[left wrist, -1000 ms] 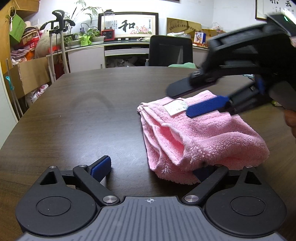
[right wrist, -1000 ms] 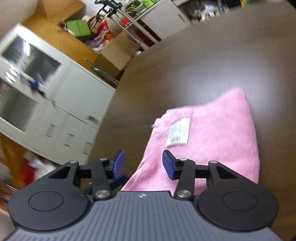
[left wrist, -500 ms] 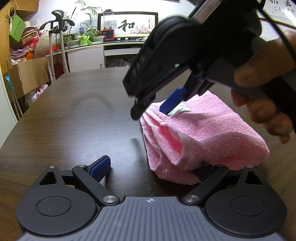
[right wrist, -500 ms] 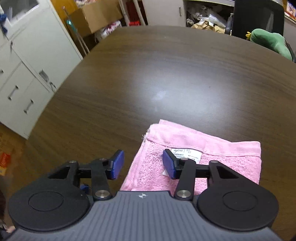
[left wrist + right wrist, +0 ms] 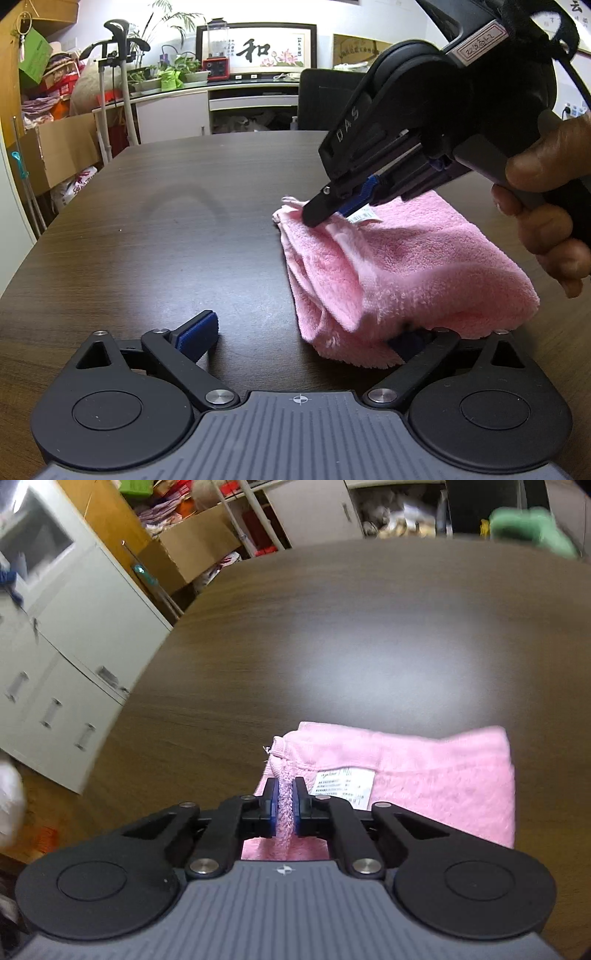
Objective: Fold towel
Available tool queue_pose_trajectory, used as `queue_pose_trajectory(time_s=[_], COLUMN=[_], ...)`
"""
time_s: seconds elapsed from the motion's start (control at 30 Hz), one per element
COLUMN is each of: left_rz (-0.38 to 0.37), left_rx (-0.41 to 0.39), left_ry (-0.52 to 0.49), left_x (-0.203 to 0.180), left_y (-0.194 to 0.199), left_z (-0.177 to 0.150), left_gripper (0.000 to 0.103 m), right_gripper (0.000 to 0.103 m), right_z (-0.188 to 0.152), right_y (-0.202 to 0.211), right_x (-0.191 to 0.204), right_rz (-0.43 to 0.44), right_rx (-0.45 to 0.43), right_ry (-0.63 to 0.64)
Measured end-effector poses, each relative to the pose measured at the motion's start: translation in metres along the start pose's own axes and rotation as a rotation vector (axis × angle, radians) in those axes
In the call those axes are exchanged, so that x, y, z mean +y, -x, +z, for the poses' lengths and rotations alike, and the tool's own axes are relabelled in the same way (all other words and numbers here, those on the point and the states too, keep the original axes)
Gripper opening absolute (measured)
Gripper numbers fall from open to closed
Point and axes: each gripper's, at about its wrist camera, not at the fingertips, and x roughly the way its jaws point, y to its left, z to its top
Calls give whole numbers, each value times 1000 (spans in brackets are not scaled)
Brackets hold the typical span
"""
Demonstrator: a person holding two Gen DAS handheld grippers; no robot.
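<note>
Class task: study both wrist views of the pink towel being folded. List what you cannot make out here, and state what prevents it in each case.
1. Left wrist view: the left gripper's right finger, covered by the towel.
2. Right wrist view: the towel's near edge, hidden behind the right gripper.
3. Right wrist view: print on the label, too small and blurred.
4. Left wrist view: the hand, cut off by the right edge.

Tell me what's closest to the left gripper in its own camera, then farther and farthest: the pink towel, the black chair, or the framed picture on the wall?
From the left gripper:
1. Pink towel, right at its right finger, on the table.
2. Black chair, behind the table's far edge, right of center.
3. Framed picture, on the back wall above the counter.
</note>
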Motion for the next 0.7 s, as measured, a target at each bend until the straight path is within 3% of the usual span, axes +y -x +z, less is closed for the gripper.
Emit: queue_pose_trajectory(time_s=[0.07,0.2,0.3,0.4,0.47,0.57,0.63,0.7], left_rz=[0,-1,-2,-3,-4,-5,-5,-5], left_rx=[0,0,-1,-1,-1,-1,-2,-2], left_ry=[1,1,2,3,4,4,4,4], left_x=[0,1,1,1,2,3,4,4], left_y=[0,0,2,3,4,4,5,5], left_z=[0,0,-1,-2,-2,-2,-2,-2], left_gripper=[98,98,98,98,98,98,98,98], right_gripper=[16,33,42,46,46,33,20,16], right_z=[1,3,3,2,0,-5,-5,-2], right_y=[-1,-2,-6,-13,-18,-21,-17,-11], right_x=[1,5,18,45,58,68,61,46], right_rz=[-5,8,-41,-144,-205,-270,-258,-209], right_rx=[4,15,27,46,55,48,33,20], right_ry=[-2,-21,28,125,184,251,232,171])
